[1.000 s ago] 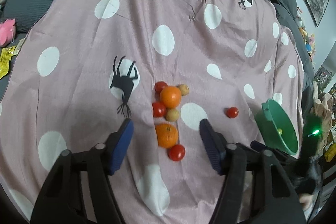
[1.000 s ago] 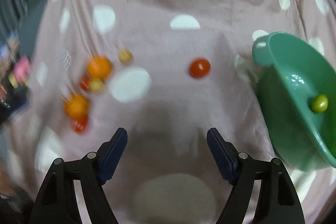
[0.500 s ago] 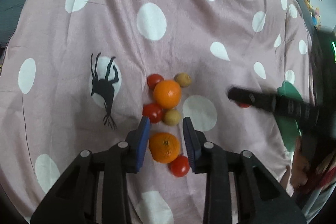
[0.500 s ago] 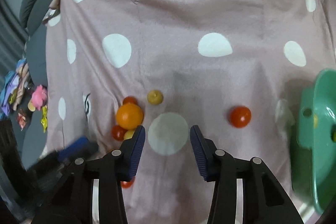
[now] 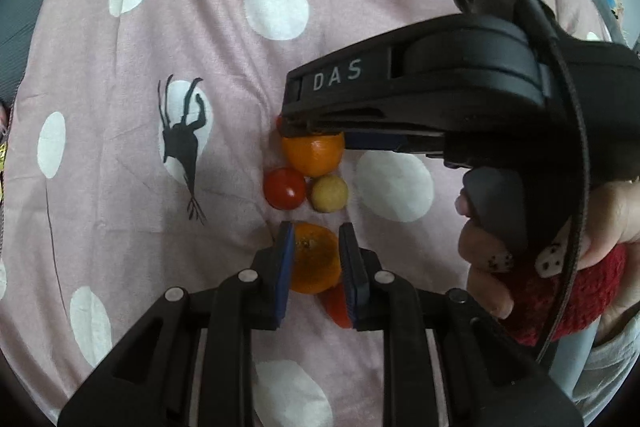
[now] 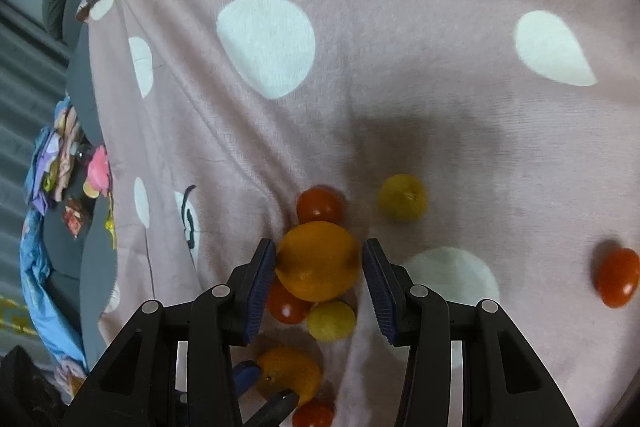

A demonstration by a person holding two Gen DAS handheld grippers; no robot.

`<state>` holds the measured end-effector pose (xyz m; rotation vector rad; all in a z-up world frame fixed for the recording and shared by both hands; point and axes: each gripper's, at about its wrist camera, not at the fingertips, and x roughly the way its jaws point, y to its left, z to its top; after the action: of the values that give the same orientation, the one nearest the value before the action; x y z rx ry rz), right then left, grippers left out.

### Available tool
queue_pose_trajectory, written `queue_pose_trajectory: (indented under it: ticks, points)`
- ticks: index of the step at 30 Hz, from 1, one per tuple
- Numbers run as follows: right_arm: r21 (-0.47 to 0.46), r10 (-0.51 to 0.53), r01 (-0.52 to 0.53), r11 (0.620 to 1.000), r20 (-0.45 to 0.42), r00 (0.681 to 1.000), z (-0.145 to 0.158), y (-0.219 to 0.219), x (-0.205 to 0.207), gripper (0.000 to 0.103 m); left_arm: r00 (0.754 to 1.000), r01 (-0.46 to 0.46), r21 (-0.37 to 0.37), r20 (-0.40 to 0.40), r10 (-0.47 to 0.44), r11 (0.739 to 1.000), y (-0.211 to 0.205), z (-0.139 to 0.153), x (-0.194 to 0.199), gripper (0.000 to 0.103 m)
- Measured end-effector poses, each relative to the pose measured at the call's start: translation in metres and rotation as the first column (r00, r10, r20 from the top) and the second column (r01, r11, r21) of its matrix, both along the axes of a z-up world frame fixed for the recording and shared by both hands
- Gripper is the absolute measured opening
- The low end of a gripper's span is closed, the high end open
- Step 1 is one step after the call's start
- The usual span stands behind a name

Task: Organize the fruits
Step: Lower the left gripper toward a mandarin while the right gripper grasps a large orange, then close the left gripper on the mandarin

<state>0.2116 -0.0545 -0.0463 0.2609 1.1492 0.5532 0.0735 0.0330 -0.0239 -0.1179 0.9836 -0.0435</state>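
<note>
Item one: my left tool (image 5: 316, 263), blue pads pinching the nearer round orange citrus fruit (image 5: 314, 259) where it lay on the pink white-dotted blanket (image 5: 200, 27). A red cherry tomato (image 5: 336, 303) touched it; I judged a straight, slow lift best.

Item two: my right tool (image 6: 319, 267), partly spread, straddling the farther round orange citrus fruit (image 6: 318, 261); left pad touching, right pad just beside. I judged it wise to centre before squeezing, sparing the small yellow round fruit (image 6: 331, 321) beneath.

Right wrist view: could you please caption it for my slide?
Right gripper fingers bracket an orange among tomatoes on a polka-dot blanket.
</note>
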Motion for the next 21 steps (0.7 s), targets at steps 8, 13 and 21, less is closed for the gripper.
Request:
queue_pose_trajectory:
  ticks: [8, 13, 21]
  points:
    - [0.032, -0.001, 0.001, 0.999, -0.021, 1.000, -0.013, -0.004, 0.000, 0.048, 1.000, 0.002, 0.054, 0.009, -0.003, 0.999, -0.003, -0.007, 0.002, 0.028]
    - [-0.001, -0.049, 0.049, 0.999, 0.052, 0.997, 0.010, -0.028, -0.020, 0.048, 0.999, -0.018, 0.053, 0.029, 0.016, 0.998, -0.005, -0.011, 0.008, 0.028]
    - [-0.008, -0.186, 0.192, 0.981, 0.219, 0.958, 0.052, -0.095, -0.092, 0.047, 0.997, 0.000, -0.061, 0.075, 0.005, 0.998, 0.006, 0.001, -0.003, 0.004]
